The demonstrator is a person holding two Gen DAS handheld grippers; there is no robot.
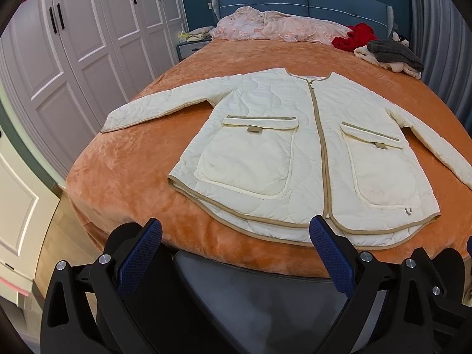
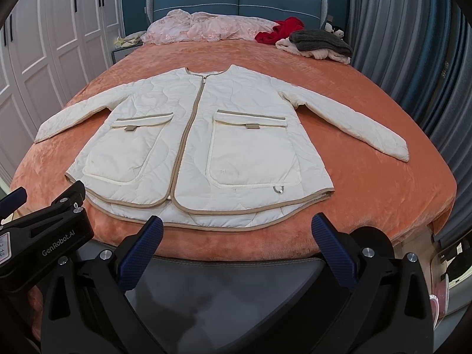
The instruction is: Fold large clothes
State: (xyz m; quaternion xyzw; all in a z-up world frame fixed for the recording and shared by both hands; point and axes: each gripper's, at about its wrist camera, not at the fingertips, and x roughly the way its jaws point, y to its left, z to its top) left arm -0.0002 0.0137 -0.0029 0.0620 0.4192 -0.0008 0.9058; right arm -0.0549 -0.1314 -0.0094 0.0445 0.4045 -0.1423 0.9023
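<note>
While the cream jacket [image 1: 298,147] lies flat on the bed [image 1: 132,171], both grippers' fingers [image 1: 138,253] [image 2: 333,250] gape, grasping nothing.

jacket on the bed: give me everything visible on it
The jacket is cream, quilted, collarless, with tan binding along hem, front opening and pocket flaps. It lies flat, front up, closed down the middle, on the orange bedspread, hem toward the cameras, both sleeves spread outward. Two large patch pockets with flaps; a small metal ring sits at one pocket's lower corner. The back hem shows below the front. Neither gripper touches it; only the bedspread does.
</note>
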